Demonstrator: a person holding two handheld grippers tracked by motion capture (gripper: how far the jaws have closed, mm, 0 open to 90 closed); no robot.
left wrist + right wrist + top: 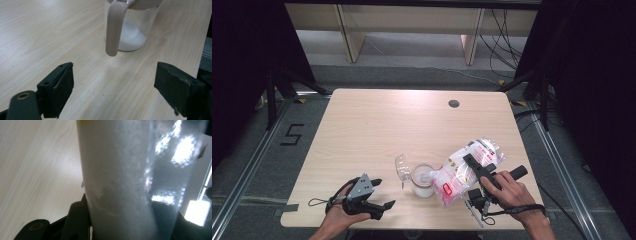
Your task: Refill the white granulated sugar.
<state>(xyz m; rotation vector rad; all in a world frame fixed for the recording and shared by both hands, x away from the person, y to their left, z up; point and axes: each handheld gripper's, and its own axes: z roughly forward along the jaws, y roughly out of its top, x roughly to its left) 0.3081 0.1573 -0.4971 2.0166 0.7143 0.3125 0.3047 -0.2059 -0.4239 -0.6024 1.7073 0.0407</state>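
Observation:
A clear jar [422, 181] with white powder in its bottom stands near the table's front middle, its clear lid [401, 167] hinged open to the left. In the left gripper view the jar [136, 32] stands ahead, a beige latch [114, 27] hanging down its front. My left gripper [382, 194] is open and empty [113, 82], a short way left of the jar. My right gripper [475, 167] is shut on a plastic bag [462, 170] of white granules with a red label. The bag is tilted, its lower end at the jar's mouth. Up close the bag [120, 182] hides one jaw.
The light wooden table [377, 125] has a round cable hole [454, 103] at the back right. A thin white stick-like thing [474, 212] lies by the right hand near the front edge. Dark stands and cables flank the table on the floor.

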